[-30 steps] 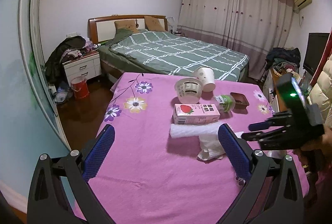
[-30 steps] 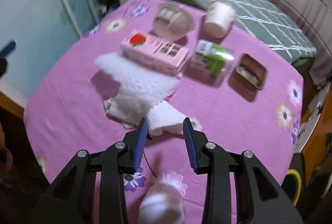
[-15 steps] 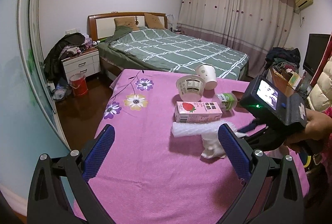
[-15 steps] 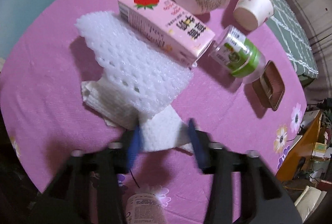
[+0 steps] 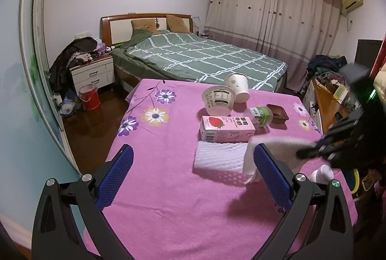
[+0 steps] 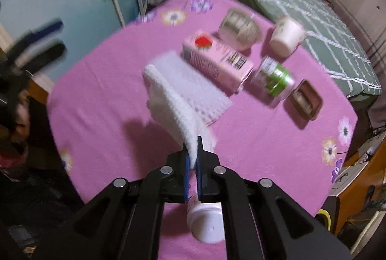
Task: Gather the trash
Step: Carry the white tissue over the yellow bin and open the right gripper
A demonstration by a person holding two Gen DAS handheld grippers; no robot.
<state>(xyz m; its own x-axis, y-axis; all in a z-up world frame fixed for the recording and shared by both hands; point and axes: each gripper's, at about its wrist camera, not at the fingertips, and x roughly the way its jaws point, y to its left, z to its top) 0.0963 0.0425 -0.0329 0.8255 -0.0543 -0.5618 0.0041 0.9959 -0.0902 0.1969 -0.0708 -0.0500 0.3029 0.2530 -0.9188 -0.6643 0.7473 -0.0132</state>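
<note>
A white tissue is pinched by one corner in the right gripper and hangs clear of the pink table, apparently for carrying off as trash, while the left gripper is held spread and empty nearby.

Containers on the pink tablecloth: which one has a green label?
The small clear bottle lying on its side between the strawberry milk carton and the brown tray; the paper cup and tub are whitish.

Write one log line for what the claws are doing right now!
right claw: shut on white tissue, lifted off pink cloth | left claw: open, empty | milk carton: on table
</note>
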